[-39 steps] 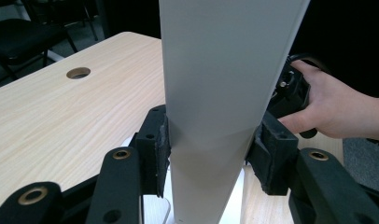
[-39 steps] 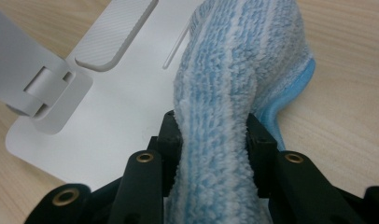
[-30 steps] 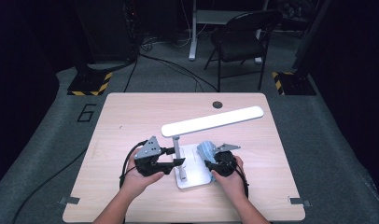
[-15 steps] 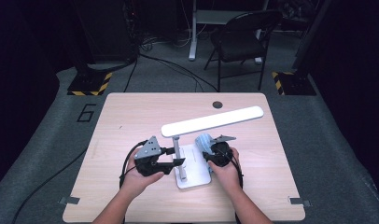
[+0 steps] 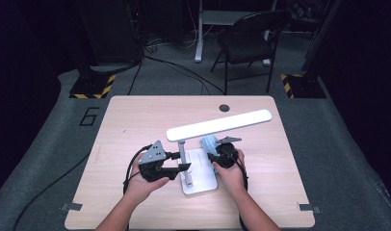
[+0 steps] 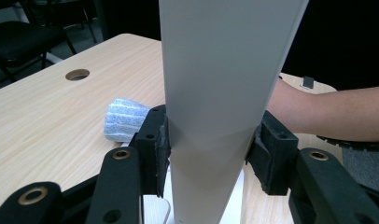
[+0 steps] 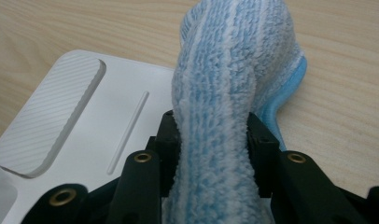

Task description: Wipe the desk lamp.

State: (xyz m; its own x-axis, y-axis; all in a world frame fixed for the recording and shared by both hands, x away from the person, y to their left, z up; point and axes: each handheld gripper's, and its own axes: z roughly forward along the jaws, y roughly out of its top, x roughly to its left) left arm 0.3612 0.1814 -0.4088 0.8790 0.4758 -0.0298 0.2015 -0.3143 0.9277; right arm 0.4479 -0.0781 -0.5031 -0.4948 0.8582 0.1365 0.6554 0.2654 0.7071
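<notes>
A white desk lamp stands on the table, with a flat base (image 5: 203, 178), a thin post (image 5: 182, 153) and a long head (image 5: 217, 126). My left gripper (image 5: 183, 161) is shut on the post (image 6: 215, 93), its pads (image 6: 162, 149) pressing both sides. My right gripper (image 5: 212, 153) is shut on a folded blue and white cloth (image 5: 209, 143). The cloth (image 7: 220, 93) sticks out past the jaws, over the right edge of the base (image 7: 85, 116) and the bare wood beside it. The same cloth (image 6: 124, 119) lies behind the post in the left gripper view.
The wooden table (image 5: 136, 120) has a round cable hole (image 5: 224, 108) at its far edge. A folding chair (image 5: 251, 38) and stand feet are on the floor beyond. The person's right forearm (image 6: 318, 112) lies to the right of the post.
The right gripper with the cloth has slid a little farther from the person and slightly left, along the base's right side. The left gripper has kept still on the post.
</notes>
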